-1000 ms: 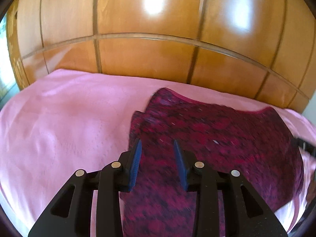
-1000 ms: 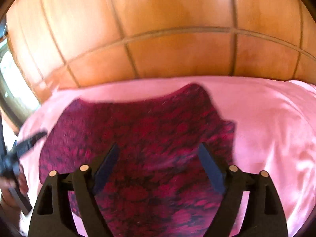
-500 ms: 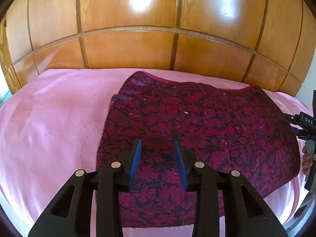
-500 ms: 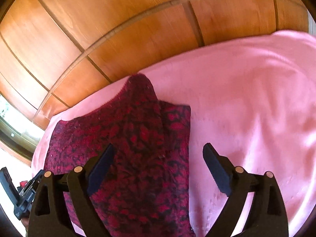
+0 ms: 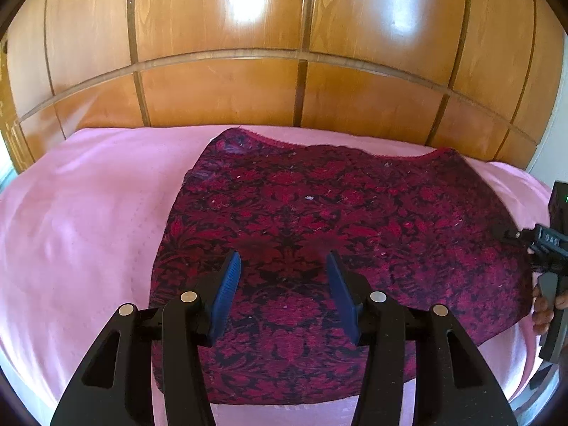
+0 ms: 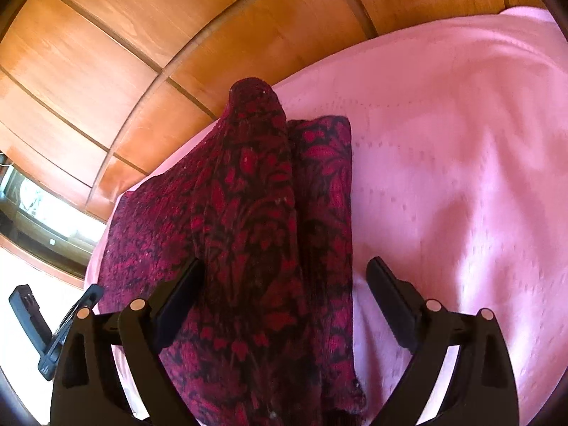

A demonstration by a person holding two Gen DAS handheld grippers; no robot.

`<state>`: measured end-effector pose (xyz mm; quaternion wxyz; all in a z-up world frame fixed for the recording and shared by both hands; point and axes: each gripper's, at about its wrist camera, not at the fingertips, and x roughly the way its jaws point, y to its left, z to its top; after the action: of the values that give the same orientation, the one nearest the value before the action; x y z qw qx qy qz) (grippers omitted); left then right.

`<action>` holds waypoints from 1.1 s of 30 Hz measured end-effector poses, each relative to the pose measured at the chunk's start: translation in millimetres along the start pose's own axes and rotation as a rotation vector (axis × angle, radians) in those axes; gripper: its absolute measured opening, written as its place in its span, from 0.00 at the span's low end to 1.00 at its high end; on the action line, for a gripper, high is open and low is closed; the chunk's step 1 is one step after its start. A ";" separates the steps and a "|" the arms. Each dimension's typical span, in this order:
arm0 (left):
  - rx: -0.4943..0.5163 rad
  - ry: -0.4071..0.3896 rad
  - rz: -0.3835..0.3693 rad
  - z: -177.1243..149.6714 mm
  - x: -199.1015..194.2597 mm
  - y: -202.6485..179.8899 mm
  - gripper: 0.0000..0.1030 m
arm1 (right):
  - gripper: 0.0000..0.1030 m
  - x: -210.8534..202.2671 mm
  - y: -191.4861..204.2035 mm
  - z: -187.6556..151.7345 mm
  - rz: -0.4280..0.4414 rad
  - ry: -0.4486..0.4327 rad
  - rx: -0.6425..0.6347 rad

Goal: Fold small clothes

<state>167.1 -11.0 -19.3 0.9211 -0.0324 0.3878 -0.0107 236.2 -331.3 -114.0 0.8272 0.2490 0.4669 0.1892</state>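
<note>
A dark red garment with a black floral pattern (image 5: 337,220) lies folded and flat on the pink bed sheet (image 5: 81,220). My left gripper (image 5: 282,273) is open and empty, hovering just above the garment's near middle. In the right wrist view the garment (image 6: 255,213) runs away from me, with a second layer showing along its right edge. My right gripper (image 6: 284,277) is wide open and empty over the garment's near end. The other gripper shows at the right edge of the left wrist view (image 5: 548,248).
A wooden panelled headboard (image 5: 284,81) stands along the far side of the bed. Bare pink sheet (image 6: 443,177) spreads to the right of the garment. A window (image 6: 46,209) is at the far left of the right wrist view.
My left gripper has opened wider and pulled back, so more of the garment shows. My right gripper has swung and tilted toward the garment's side edge, staying open.
</note>
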 end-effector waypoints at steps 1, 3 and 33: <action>-0.002 -0.007 -0.023 0.4 -2.3 -1.4 0.48 | 0.90 -1.5 -1.4 -1.9 0.012 0.006 0.004; 0.005 -0.018 -0.063 0.8 -5.6 -6.2 0.47 | 0.90 -4.3 -3.5 -5.3 0.030 0.021 0.006; -0.157 0.125 -0.330 -3.5 43.1 12.2 0.43 | 0.23 -40.6 180.8 -21.5 0.338 0.033 -0.212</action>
<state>194.7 -0.9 -53.4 0.8756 -0.1663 0.4335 -0.1333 183.0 -202.9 10.5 0.7974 0.2321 0.4093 0.3778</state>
